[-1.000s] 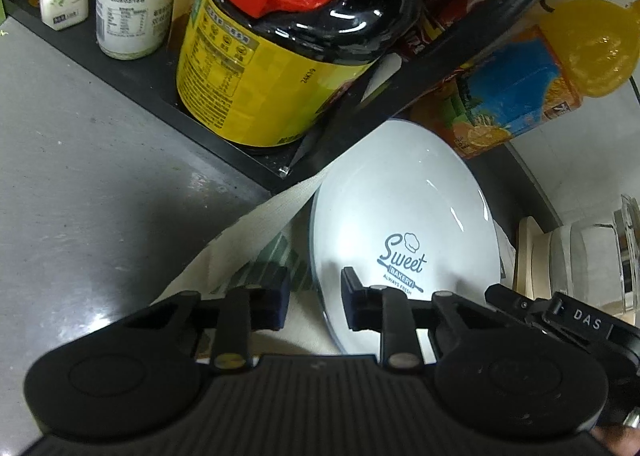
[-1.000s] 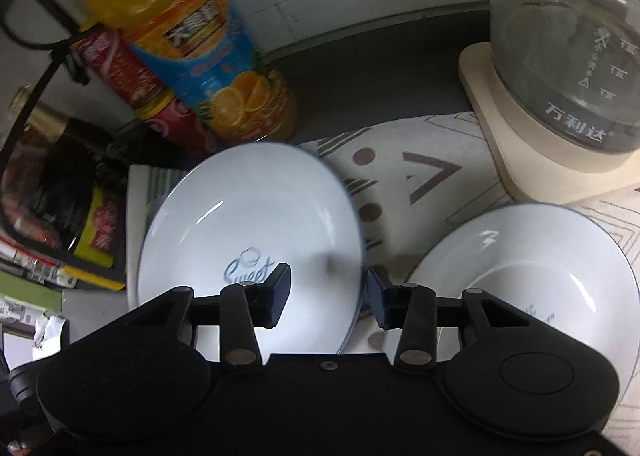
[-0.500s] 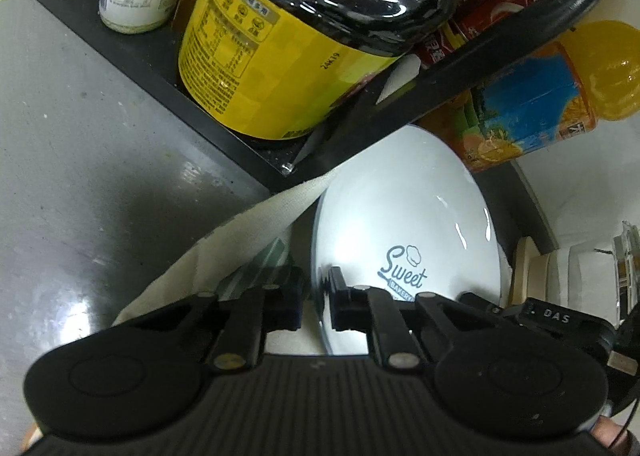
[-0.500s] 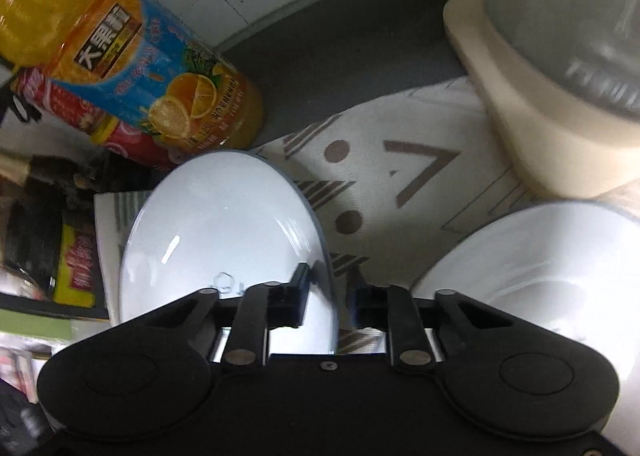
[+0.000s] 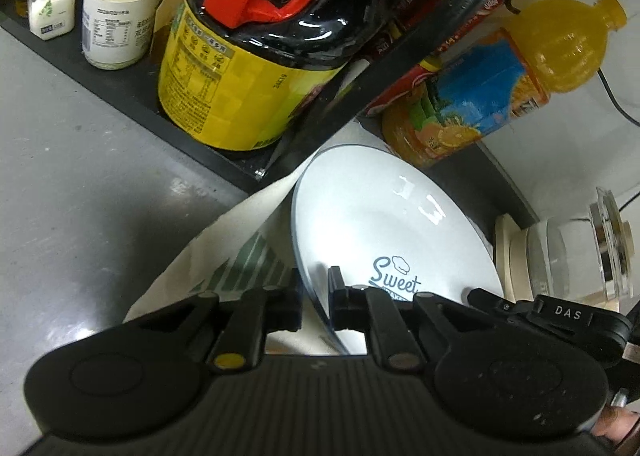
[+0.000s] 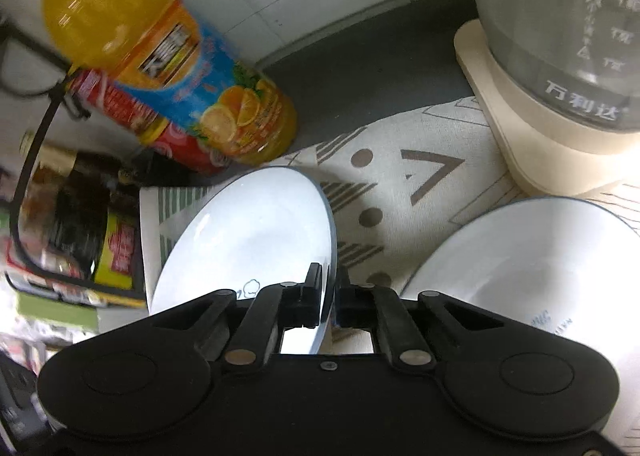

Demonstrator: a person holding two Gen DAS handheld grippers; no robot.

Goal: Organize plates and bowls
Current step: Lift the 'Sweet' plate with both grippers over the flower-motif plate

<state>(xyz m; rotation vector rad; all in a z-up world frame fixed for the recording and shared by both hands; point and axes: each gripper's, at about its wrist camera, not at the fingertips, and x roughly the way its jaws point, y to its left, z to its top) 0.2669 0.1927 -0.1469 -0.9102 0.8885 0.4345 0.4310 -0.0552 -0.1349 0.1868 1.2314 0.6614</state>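
Note:
A white plate (image 5: 380,224) with blue "Sweet" lettering sits over a patterned cloth (image 6: 400,184). My left gripper (image 5: 316,296) is shut on the plate's left rim, one finger above it and one below. My right gripper (image 6: 330,280) is shut on the opposite rim of the same plate (image 6: 248,232). The plate looks tilted, and its shadow falls on the cloth beside it. A second white plate (image 6: 520,256) lies flat on the cloth to the right.
An orange juice bottle (image 6: 168,56) stands just behind the held plate. A black rack (image 5: 140,104) to the left holds a large yellow-labelled jug (image 5: 248,76) and small jars (image 5: 116,16). A glass kettle on a cream base (image 6: 560,56) stands at the back right.
Both grippers closed from partly open onto opposite rims of the "Sweet" plate. The right view shifted, and the plate now appears more tilted.

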